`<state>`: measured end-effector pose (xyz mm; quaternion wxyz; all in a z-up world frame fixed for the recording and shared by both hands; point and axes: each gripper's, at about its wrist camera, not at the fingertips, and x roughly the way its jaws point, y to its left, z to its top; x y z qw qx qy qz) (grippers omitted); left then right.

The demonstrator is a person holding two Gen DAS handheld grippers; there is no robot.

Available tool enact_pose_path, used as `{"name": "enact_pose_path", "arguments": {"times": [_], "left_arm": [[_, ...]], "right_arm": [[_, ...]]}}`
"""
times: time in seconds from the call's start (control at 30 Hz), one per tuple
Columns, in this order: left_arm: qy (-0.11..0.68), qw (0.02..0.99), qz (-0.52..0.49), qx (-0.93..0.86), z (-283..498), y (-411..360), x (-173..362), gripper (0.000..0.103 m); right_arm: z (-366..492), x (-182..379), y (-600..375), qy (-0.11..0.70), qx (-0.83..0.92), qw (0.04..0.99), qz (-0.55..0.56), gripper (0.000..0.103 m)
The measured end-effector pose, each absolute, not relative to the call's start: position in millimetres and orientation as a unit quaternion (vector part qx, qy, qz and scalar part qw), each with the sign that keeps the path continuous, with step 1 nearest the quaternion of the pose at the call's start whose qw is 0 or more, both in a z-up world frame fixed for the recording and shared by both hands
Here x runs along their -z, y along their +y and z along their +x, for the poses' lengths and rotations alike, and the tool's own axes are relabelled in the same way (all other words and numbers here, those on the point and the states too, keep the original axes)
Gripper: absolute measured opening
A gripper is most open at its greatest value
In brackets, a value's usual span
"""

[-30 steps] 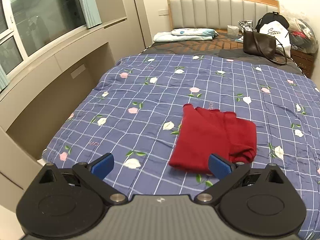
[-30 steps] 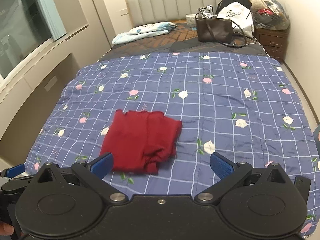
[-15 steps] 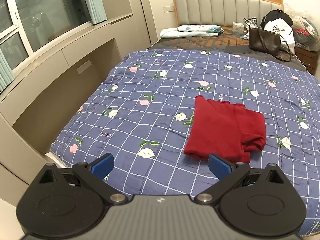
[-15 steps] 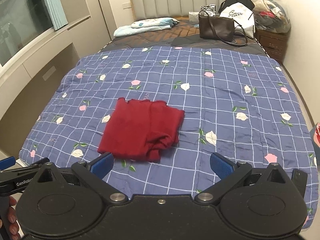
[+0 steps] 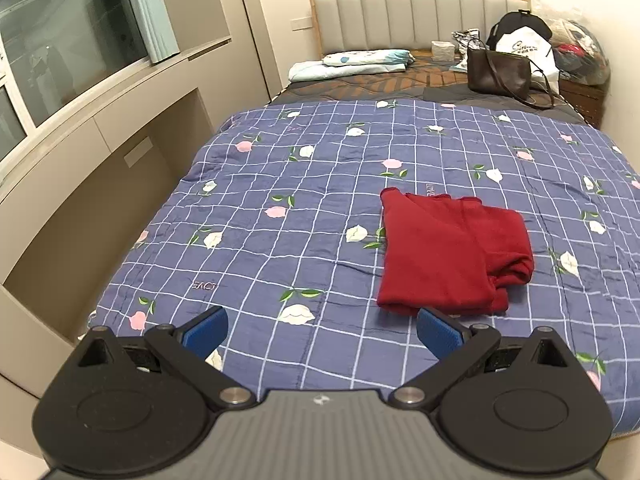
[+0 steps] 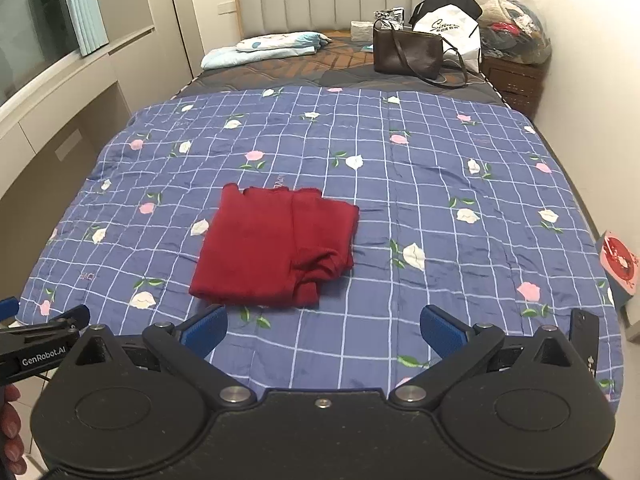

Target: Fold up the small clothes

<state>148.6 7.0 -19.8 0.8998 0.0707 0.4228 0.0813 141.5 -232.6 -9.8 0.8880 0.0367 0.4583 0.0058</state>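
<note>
A dark red garment [image 5: 448, 250] [image 6: 272, 246] lies folded into a rough rectangle on the blue checked floral quilt [image 5: 312, 208] [image 6: 420, 184], with a bunched edge on its right side. My left gripper [image 5: 322, 332] hangs open near the foot of the bed, short of the garment and left of it, holding nothing. My right gripper [image 6: 324, 330] is open too, back over the quilt's near edge, with the garment ahead and slightly left. The left gripper's body [image 6: 36, 340] and a hand [image 6: 10, 428] show at the lower left of the right wrist view.
At the head of the bed sit a brown handbag [image 6: 408, 54], a white and black bag [image 6: 448, 26], folded light-blue bedding [image 6: 268, 46] and a wooden nightstand [image 6: 514, 78] piled with clothes. A beige built-in ledge [image 5: 80, 148] under a window runs along the left.
Both grippers have pulled back and up from the bed, so the garment looks smaller and farther off. The garment has kept its shape and place. Both stay open.
</note>
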Motion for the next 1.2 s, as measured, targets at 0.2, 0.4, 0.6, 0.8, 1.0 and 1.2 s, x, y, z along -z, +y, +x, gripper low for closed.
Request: {"name": "enact_pose_path", "arguments": {"times": [0.2,0.4,0.6,0.8,1.0,1.2], "left_arm": [[0.428,0.898,0.073,-0.068,141.3,25.6,24.8,0.103],[0.430,0.899,0.066,-0.049,135.4,37.1,28.9,0.103],[0.436,0.897,0.065,-0.028,132.0,38.0,32.4,0.103],[0.430,0.899,0.083,-0.017,126.3,32.5,32.8,0.103],[0.434,0.897,0.080,-0.017,124.1,31.9,33.5,0.103],[0.435,0.897,0.078,-0.016,122.0,32.9,33.7,0.103]], "right_arm": [[128.2,14.6,-212.7,0.464,0.004,0.885,0.039,0.102],[117.8,19.7,-202.8,0.465,0.011,0.884,0.040,0.102],[107.9,24.0,-201.0,0.458,0.010,0.888,0.035,0.102],[101.7,27.5,-201.0,0.461,0.012,0.887,0.030,0.102],[96.0,29.8,-201.2,0.466,0.012,0.884,0.026,0.102],[92.5,30.7,-202.4,0.468,0.014,0.883,0.027,0.102]]}}
